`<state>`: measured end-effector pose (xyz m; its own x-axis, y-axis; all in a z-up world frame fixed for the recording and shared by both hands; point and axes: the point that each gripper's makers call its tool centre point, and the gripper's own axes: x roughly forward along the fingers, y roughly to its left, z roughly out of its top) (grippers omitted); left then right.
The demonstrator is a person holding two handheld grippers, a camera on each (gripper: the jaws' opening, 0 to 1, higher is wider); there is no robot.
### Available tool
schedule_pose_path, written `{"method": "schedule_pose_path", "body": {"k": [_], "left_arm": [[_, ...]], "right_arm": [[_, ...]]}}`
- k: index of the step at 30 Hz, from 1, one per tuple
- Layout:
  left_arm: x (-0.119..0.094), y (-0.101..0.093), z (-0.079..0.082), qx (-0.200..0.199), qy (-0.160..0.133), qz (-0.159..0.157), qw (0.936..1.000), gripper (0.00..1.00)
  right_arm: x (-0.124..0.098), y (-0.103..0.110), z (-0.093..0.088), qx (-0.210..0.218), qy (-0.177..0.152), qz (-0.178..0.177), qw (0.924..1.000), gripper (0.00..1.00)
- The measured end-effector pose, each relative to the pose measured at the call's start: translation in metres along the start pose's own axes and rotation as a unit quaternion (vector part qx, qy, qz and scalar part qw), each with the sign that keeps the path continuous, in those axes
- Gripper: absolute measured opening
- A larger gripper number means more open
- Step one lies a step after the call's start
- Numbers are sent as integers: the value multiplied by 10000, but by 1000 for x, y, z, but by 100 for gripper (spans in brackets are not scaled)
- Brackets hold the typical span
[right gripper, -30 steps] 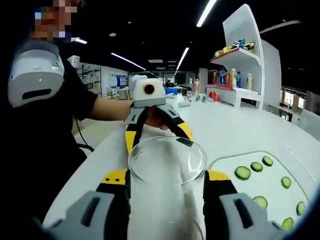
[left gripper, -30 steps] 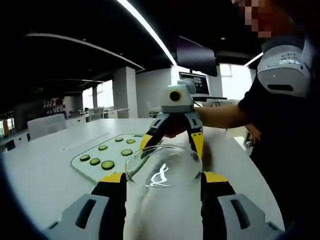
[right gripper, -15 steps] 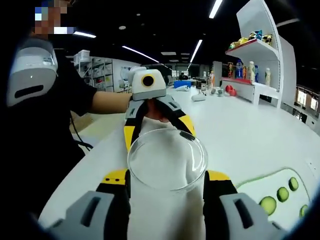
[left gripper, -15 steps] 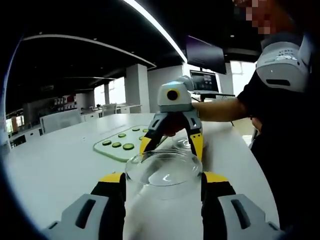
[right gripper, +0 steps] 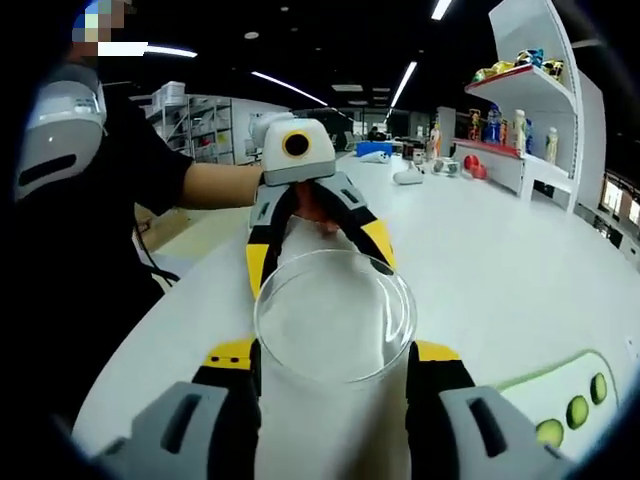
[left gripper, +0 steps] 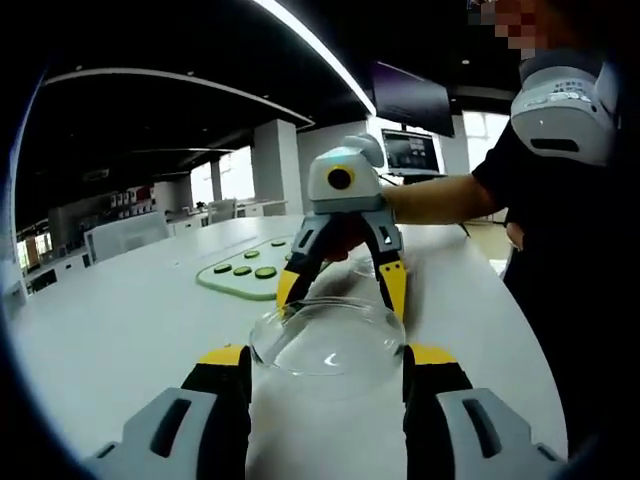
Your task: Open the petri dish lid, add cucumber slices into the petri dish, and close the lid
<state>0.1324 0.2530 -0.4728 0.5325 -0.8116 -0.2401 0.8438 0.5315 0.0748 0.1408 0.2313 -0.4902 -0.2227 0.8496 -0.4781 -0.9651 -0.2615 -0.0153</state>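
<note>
Two tools face each other above the table (left gripper: 120, 310): left tool (left gripper: 325, 365) and right tool (right gripper: 333, 360) each clamp a clear dish half.

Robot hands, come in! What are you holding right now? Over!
Left gripper shut on petri dish half. Right gripper shut on other half. Cucumber slices on green board. Nothing blocking.

No readable text, labels, brands or numbers on anything in view

petri dish (left gripper: 327, 340) showing clear | cucumber slices (left gripper: 240, 269) looking dark green | tray (left gripper: 222, 285) pale green | table (left gripper: 120, 320) gleaming white
</note>
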Motion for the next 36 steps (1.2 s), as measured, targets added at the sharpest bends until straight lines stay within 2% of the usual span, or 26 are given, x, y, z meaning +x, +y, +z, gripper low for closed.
{"method": "schedule_pose_path", "body": {"k": [12, 27, 29, 32, 34, 36], "left_arm": [[-1, -3, -13, -29, 244, -32, 9997, 60], [-2, -4, -16, -136, 289, -47, 9995, 61], [-2, -4, -17, -151, 301, -43, 9994, 61], [-3, -4, -17, -151, 303, -14, 9994, 63], [-4, -2, -13, -270, 218, 51, 9994, 66], [-7, -1, -7, -391, 86, 74, 9992, 67]], "right_arm": [[5, 3, -4, -51, 203, 38, 9998, 55], [5, 5, -6, -113, 308, -20, 9995, 56], [3, 4, -7, -102, 348, -51, 9993, 57], [-2, 3, -10, -56, 402, -124, 9991, 64], [-9, 3, -12, -85, 414, -197, 9989, 64], [-19, 0, -8, -51, 232, -387, 9990, 64]]}}
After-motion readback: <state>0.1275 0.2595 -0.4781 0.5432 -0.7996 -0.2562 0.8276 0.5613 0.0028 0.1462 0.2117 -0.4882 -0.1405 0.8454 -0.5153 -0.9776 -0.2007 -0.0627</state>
